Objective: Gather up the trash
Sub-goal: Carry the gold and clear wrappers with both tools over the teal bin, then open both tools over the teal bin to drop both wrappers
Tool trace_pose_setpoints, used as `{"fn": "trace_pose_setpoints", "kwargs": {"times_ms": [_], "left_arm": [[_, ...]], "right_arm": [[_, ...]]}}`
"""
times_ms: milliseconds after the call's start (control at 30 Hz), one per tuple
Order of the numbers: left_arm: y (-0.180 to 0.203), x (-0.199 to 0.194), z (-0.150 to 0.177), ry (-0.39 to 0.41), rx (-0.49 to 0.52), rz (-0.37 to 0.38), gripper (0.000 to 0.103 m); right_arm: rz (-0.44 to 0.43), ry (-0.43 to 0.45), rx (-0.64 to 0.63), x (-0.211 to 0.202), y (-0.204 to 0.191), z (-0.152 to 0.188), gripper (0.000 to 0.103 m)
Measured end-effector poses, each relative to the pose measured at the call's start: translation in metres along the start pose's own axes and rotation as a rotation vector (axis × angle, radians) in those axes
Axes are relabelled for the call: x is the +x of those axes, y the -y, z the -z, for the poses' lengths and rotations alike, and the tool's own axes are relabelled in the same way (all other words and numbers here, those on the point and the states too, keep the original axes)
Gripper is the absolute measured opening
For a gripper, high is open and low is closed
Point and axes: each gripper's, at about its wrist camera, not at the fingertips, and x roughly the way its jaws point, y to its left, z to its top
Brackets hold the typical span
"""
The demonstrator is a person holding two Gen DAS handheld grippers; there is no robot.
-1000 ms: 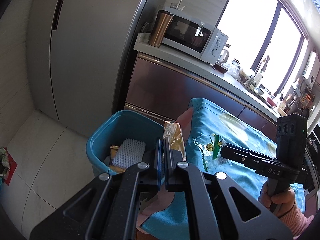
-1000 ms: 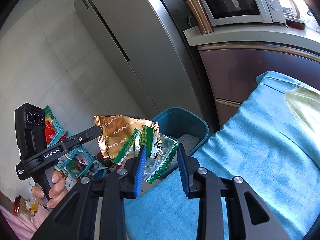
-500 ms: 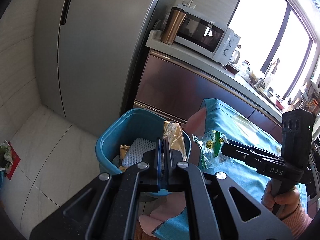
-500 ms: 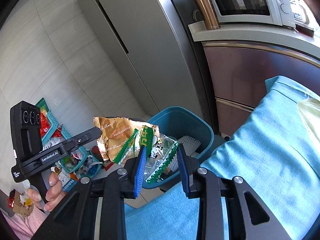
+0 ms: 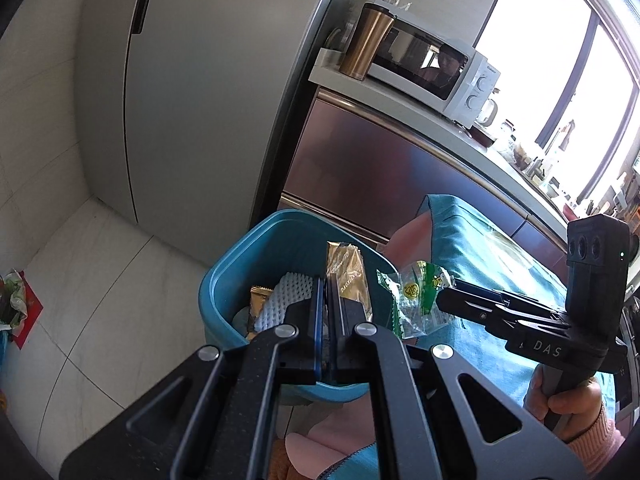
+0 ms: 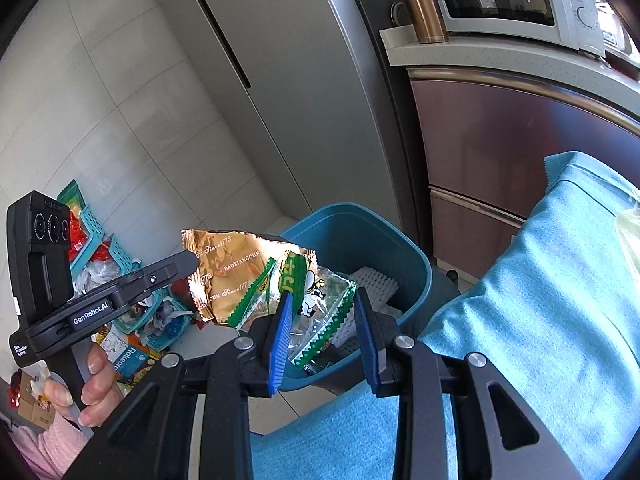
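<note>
A: Grippers first. What does the left gripper (image 5: 328, 308) have?

B: Its jaws are pressed together on a gold wrapper (image 5: 347, 276), pinched by one edge and standing upright over the blue bin (image 5: 224, 280).

A: And the right gripper (image 6: 326, 320)?

B: Partly spread, with a crumpled clear wrapper with green edges (image 6: 320, 292) caught between its blue pads (image 6: 282, 328). In the right wrist view it hangs just in front of the gold wrapper (image 6: 228, 268), and both sit near the bin's (image 6: 384, 236) near rim.

A: What lies in the bin?

B: A white bumpy pad (image 5: 286, 300) and another gold packet (image 5: 258, 304) beside it.

A: Surroundings?

B: A teal cloth (image 6: 560, 280) covers the surface to the right of the bin. Far behind stand a grey fridge (image 5: 192, 100) and a counter with a microwave (image 5: 432, 68) and a copper tumbler (image 5: 366, 40). Left on the floor are teal baskets (image 6: 104, 240) of packets. A hand (image 6: 86, 384) in a pink sleeve grips the left handle.
</note>
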Motion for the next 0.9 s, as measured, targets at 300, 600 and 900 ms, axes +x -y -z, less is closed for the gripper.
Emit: {"fn": "trace_pose_setpoints", "kwargs": {"times_ms": [300, 600, 900], "left_arm": [[-0.005, 0.012, 0.002, -0.017, -0.008, -0.027, 0.002], [-0.013, 0.030, 0.004, -0.043, -0.028, -0.051, 0.003], [-0.014, 0.056, 0.005, -0.076, -0.033, -0.096, 0.003]], "right_arm": [[0.024, -0.040, -0.023, 0.020, -0.006, -0.008, 0.030], [0.074, -0.084, -0.061, 0.041, -0.018, -0.017, 0.030], [0.104, -0.141, -0.086, 0.067, -0.023, -0.020, 0.033]]}}
